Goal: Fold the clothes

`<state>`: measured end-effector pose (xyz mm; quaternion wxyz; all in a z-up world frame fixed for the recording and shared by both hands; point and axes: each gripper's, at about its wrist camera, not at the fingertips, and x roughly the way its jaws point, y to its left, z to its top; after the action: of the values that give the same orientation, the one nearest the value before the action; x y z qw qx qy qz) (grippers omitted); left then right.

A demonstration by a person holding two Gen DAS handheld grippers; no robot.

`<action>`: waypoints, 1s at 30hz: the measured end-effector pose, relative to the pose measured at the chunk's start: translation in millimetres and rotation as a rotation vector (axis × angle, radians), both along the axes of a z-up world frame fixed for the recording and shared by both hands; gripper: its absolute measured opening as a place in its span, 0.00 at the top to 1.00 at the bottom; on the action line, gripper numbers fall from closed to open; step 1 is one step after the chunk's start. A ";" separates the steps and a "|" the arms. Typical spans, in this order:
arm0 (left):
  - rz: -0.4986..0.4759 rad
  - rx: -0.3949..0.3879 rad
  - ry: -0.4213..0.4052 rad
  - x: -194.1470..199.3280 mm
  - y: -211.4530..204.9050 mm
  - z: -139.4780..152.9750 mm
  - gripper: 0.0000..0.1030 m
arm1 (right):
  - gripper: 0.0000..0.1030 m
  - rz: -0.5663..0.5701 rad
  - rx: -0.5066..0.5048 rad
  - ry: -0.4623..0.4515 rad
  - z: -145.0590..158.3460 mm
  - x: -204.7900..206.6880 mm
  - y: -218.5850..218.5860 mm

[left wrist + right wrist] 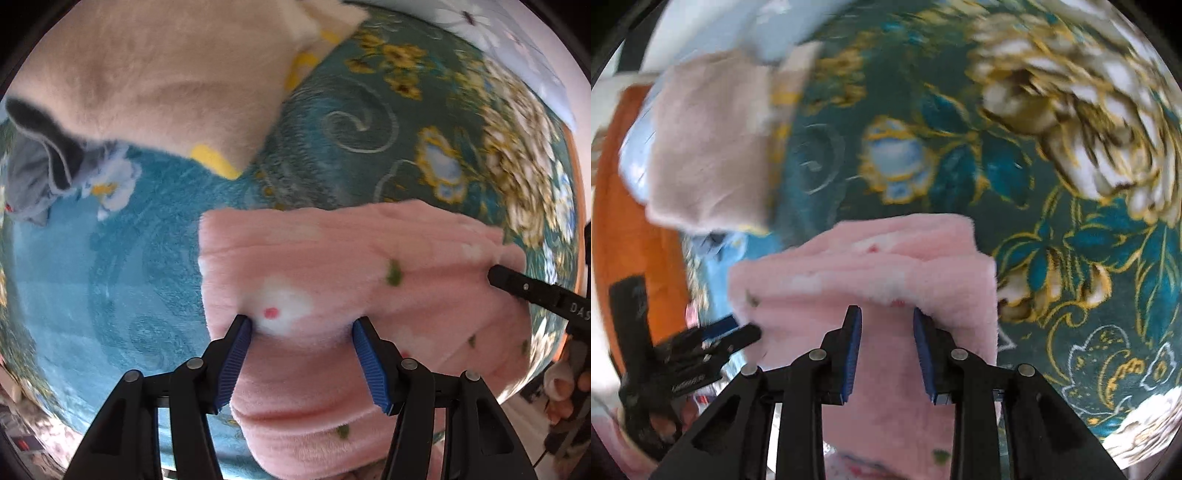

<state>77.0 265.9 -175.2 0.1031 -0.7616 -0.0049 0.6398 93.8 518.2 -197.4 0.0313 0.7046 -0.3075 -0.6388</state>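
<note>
A folded pink fleece garment (351, 266) with white flowers and green specks lies on a teal floral bedspread (351, 122). My left gripper (302, 325) has its blue pads apart, pressed into the pink fleece near its left end. My right gripper (886, 314) straddles the same pink garment (886, 251) near its right end, pads apart with fleece bulging between them. The right gripper also shows at the right edge of the left wrist view (517, 282), touching the garment. The left gripper shows at the lower left of the right wrist view (738, 332).
A folded beige fleece garment (155, 74) with yellow trim lies beyond the pink one. A grey garment (33, 173) sits crumpled at the far left. A pale blue pillow (517, 48) lies at the bed's far edge. An orange surface (631, 221) borders the bed.
</note>
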 end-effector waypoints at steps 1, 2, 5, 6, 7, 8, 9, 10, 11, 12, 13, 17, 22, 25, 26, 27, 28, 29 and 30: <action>0.009 0.000 -0.009 -1.8 -1.1 -3.6 0.40 | 0.74 -0.005 0.007 -0.015 -5.0 -2.4 0.1; 0.012 0.000 -0.014 -2.7 -1.4 -5.2 0.40 | 0.74 -0.010 0.013 -0.031 -10.0 -4.7 0.3; 0.015 0.003 -0.017 -3.0 -2.2 -5.6 0.40 | 0.73 0.047 0.048 -0.065 -9.2 -12.7 -6.2; 0.018 0.008 -0.015 -2.0 -3.3 -3.3 0.40 | 0.72 0.064 0.051 -0.063 -5.3 -14.2 -7.8; 0.025 0.017 -0.011 -0.6 -5.2 0.4 0.40 | 0.72 0.080 0.052 -0.058 -0.5 -15.2 -9.2; 0.037 0.034 -0.003 1.3 -7.8 5.9 0.40 | 0.72 0.090 0.043 -0.038 8.6 -12.8 -9.1; 0.048 0.057 0.010 4.6 -10.8 13.2 0.40 | 0.72 0.099 0.033 -0.014 18.8 -9.5 -8.6; 0.058 0.080 0.026 8.5 -13.8 21.1 0.40 | 0.72 0.108 0.030 0.010 28.2 -3.8 -7.7; 0.057 0.097 0.042 13.4 -15.5 28.4 0.40 | 0.72 0.117 0.028 0.035 37.3 2.5 -6.8; 0.051 0.110 0.058 18.8 -16.5 35.4 0.40 | 0.72 0.126 0.027 0.059 46.5 8.7 -5.8; 0.041 0.119 0.070 24.0 -16.9 40.7 0.40 | 0.72 0.142 0.032 0.077 53.9 16.9 -6.2; 0.002 0.120 0.049 42.1 -11.9 39.7 0.40 | 0.72 0.190 0.049 0.093 64.7 47.6 -17.6; -0.031 0.065 -0.004 61.9 -5.8 16.7 0.40 | 0.72 0.136 0.069 0.043 44.9 68.4 -16.0; -0.050 0.034 -0.008 68.4 -3.3 5.9 0.40 | 0.72 0.147 0.091 0.014 30.5 70.9 -19.3; -0.051 0.030 -0.006 69.5 -2.4 3.3 0.40 | 0.72 0.157 0.101 -0.002 24.7 72.3 -21.2; -0.051 0.025 -0.006 70.3 -1.4 0.6 0.40 | 0.72 0.167 0.112 -0.020 18.7 74.0 -23.4; -0.052 0.021 -0.007 71.1 -0.4 -2.1 0.40 | 0.72 0.181 0.125 -0.040 12.3 76.3 -26.2; -0.057 0.013 -0.010 72.0 0.7 -5.0 0.40 | 0.72 0.191 0.135 -0.056 7.9 78.4 -28.6; -0.063 0.002 -0.014 73.1 1.8 -7.8 0.40 | 0.72 0.197 0.138 -0.071 5.0 79.8 -29.7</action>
<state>150.1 267.7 -183.0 0.1238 -0.7659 0.0179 0.6307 173.6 488.5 -192.4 0.0343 0.7539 -0.1930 -0.6271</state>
